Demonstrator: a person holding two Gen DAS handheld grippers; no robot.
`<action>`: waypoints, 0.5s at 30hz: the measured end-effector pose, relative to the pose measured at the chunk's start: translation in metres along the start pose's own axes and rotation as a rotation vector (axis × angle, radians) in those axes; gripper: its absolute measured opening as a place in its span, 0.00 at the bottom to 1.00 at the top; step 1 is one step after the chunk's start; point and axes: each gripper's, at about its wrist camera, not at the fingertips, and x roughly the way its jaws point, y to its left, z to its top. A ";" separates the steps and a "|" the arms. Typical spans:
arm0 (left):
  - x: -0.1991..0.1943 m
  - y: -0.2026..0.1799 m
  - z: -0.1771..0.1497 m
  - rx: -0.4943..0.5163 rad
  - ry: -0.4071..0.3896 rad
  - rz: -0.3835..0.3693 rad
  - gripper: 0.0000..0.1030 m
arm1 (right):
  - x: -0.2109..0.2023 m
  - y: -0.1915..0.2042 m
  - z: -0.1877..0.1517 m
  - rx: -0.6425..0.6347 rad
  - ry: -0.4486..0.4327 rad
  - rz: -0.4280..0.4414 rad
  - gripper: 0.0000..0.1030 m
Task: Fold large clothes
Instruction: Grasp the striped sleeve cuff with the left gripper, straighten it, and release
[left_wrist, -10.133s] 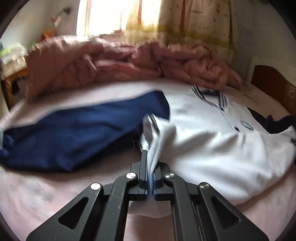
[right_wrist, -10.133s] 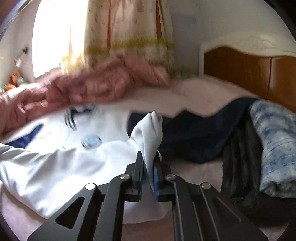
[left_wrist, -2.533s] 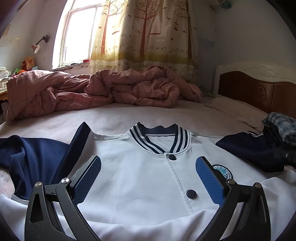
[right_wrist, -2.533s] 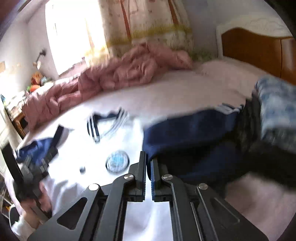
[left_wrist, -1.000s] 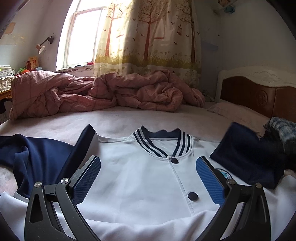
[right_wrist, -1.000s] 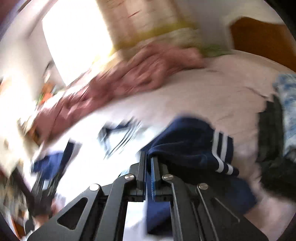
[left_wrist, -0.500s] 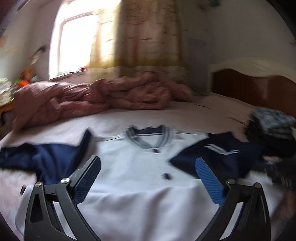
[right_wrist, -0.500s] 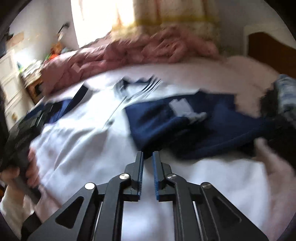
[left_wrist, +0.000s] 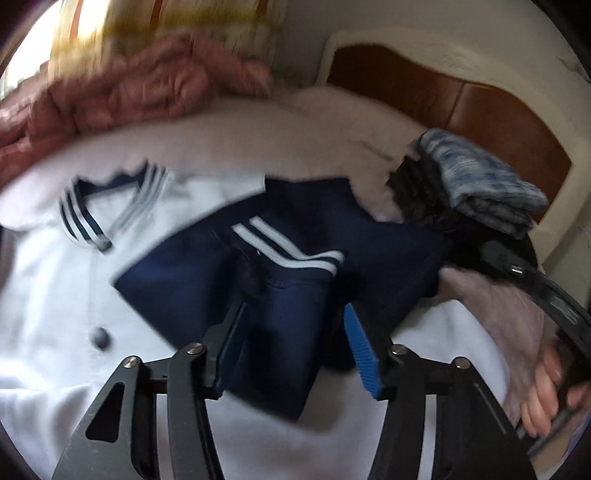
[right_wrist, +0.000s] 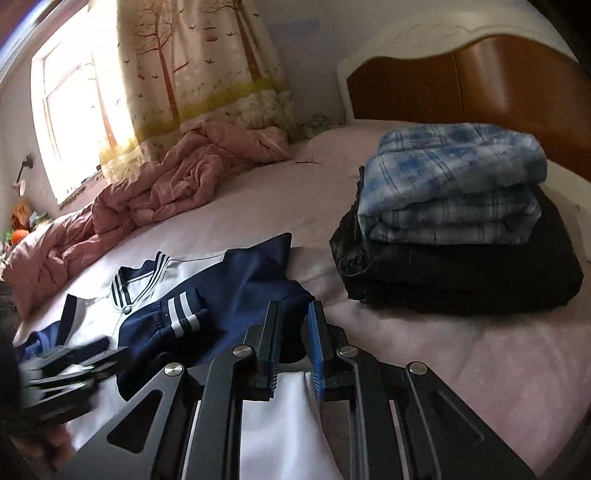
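Note:
A white jacket (left_wrist: 55, 295) with a striped navy collar (left_wrist: 79, 218) lies flat on the pink bed. Its right navy sleeve (left_wrist: 295, 251) with a white-striped cuff (left_wrist: 288, 251) is folded across the chest. My left gripper (left_wrist: 291, 325) is open, its jaws partly closed in, just above the folded sleeve. My right gripper (right_wrist: 293, 325) is slightly open and empty at the sleeve's shoulder end (right_wrist: 255, 280). The right gripper's body and the hand holding it show at the right edge of the left wrist view (left_wrist: 546, 295).
A folded stack, a blue plaid garment (right_wrist: 450, 184) on a black one (right_wrist: 461, 273), sits at the right by the wooden headboard (right_wrist: 480, 85). A rumpled pink quilt (right_wrist: 147, 199) lies along the far side under the curtained window. Bare pink sheet (right_wrist: 461, 362) lies right of the jacket.
The right gripper carried the navy sleeve over the chest, laid it down and let go. The left gripper swung right, over the folded sleeve, and its jaws narrowed.

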 end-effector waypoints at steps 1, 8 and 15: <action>0.007 0.000 0.001 -0.007 0.022 0.015 0.50 | -0.001 -0.001 0.001 -0.007 -0.005 -0.006 0.15; 0.016 0.011 0.003 -0.046 0.073 0.046 0.14 | -0.010 0.000 -0.004 -0.050 -0.029 -0.043 0.15; -0.036 0.073 0.013 -0.081 -0.073 0.347 0.11 | -0.003 0.003 -0.009 -0.045 0.006 -0.036 0.15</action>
